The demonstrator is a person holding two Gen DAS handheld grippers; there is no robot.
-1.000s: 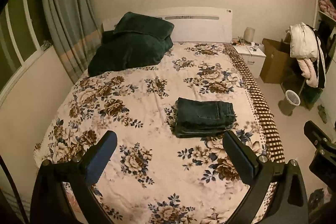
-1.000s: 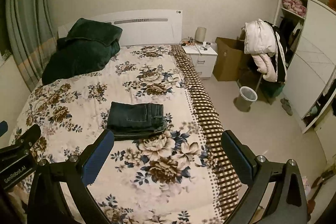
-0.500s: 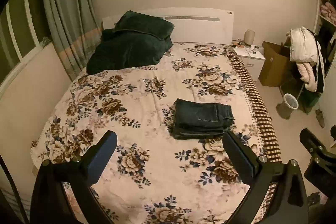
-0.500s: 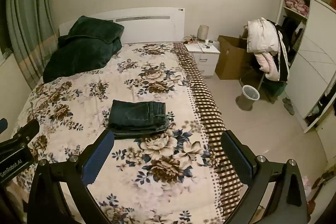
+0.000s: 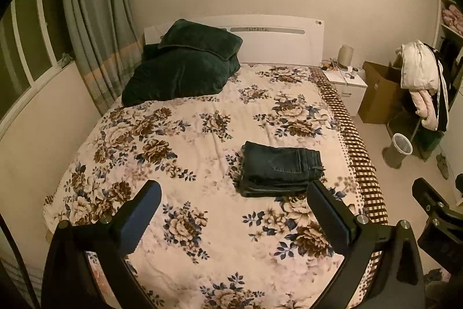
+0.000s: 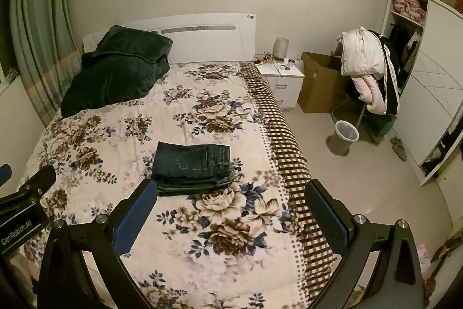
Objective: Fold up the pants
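Observation:
Dark blue jeans [image 5: 280,168] lie folded in a compact rectangular stack on the floral bedspread [image 5: 188,141], right of the bed's middle; they also show in the right wrist view [image 6: 192,165]. My left gripper [image 5: 234,210] is open and empty, held above the foot of the bed, short of the jeans. My right gripper [image 6: 231,207] is open and empty, also above the foot of the bed, with the jeans beyond its left finger. Neither gripper touches the jeans.
Dark green pillows [image 5: 185,68] lie at the headboard. A white nightstand [image 6: 282,80], cardboard box [image 6: 318,83], chair piled with clothes [image 6: 367,71] and a bin [image 6: 344,136] stand on the floor to the right. Curtains [image 5: 95,28] hang on the left.
Both grippers have drawn back and up from the bed, so the jeans look smaller and farther. The jeans have not moved. Both grippers stay open.

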